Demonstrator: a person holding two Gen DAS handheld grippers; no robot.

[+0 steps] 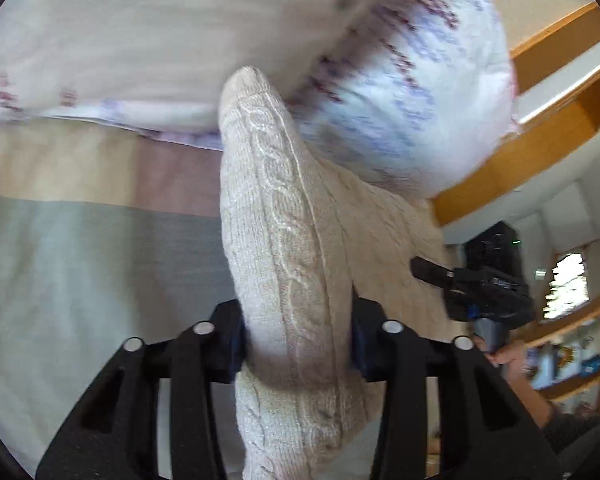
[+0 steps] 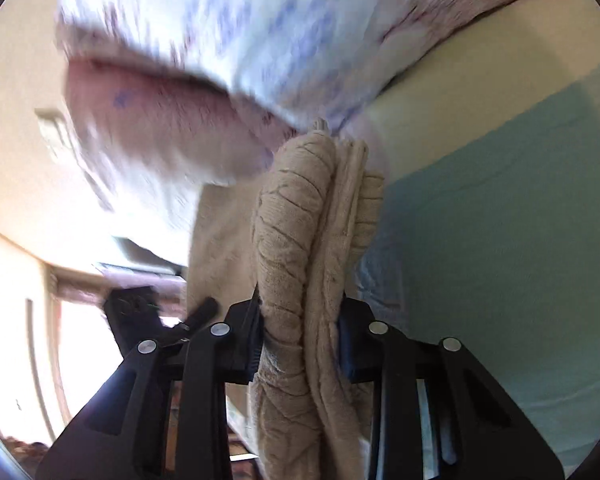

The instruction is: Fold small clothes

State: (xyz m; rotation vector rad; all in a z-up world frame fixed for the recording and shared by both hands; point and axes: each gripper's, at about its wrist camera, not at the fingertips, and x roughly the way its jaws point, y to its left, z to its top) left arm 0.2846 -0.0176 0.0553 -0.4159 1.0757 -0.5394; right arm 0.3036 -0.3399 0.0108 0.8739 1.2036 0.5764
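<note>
Pinching beige cable-knit garment (image 1: 292, 264): left gripper (image 1: 298, 340) fingers, right gripper (image 2: 300, 340) fingers, above bed sheet (image 1: 80, 260).

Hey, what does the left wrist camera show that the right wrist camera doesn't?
Only the left wrist view shows the right gripper with the hand holding it, plus wooden shelving behind the bedding.

Only the right wrist view shows a bright window low on its left side, and the knit bunched into several folds.

Both show a beige cable-knit garment clamped between that camera's own fingers, a white floral duvet above it, and a pale green sheet.
</note>
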